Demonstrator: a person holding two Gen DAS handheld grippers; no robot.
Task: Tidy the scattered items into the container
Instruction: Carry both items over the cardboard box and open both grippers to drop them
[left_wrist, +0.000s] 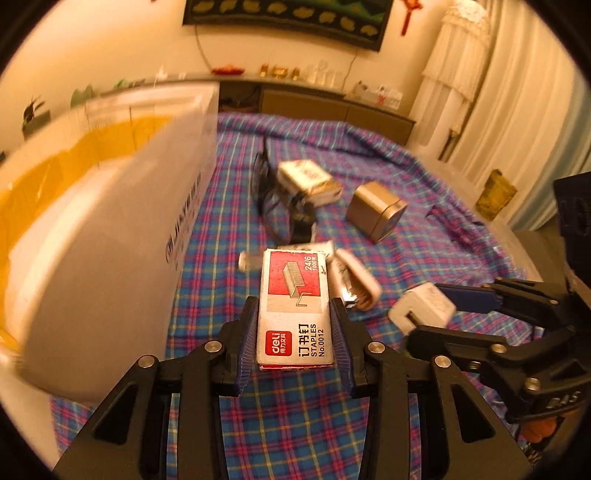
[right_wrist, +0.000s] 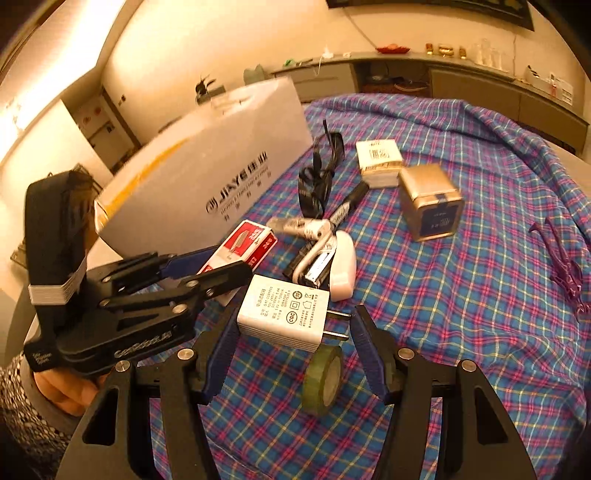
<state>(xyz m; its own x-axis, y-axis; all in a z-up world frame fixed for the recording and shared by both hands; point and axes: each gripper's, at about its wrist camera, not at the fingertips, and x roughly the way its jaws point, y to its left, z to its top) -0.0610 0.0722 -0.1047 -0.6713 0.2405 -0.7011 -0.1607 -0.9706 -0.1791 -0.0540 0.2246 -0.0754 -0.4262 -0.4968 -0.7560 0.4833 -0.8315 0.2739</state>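
Observation:
My left gripper (left_wrist: 294, 317) is shut on a red and white staples box (left_wrist: 293, 302) and holds it above the plaid cloth, just right of the white container (left_wrist: 122, 229). My right gripper (right_wrist: 293, 325) is shut on a white plug adapter (right_wrist: 284, 317), prongs against the right finger, held above the cloth. The right gripper with the adapter (left_wrist: 423, 308) shows at right in the left wrist view. The left gripper with the staples box (right_wrist: 243, 247) shows at left in the right wrist view, next to the container (right_wrist: 207, 184).
On the plaid cloth (right_wrist: 461, 332) lie a green tape roll (right_wrist: 323, 380), a gold tin (right_wrist: 430, 201), a white card box (right_wrist: 378, 162), a black strap (right_wrist: 319, 177), a marker (right_wrist: 347, 203), a white case (right_wrist: 341, 266), a tube (right_wrist: 299, 225), a purple clip (right_wrist: 561, 266).

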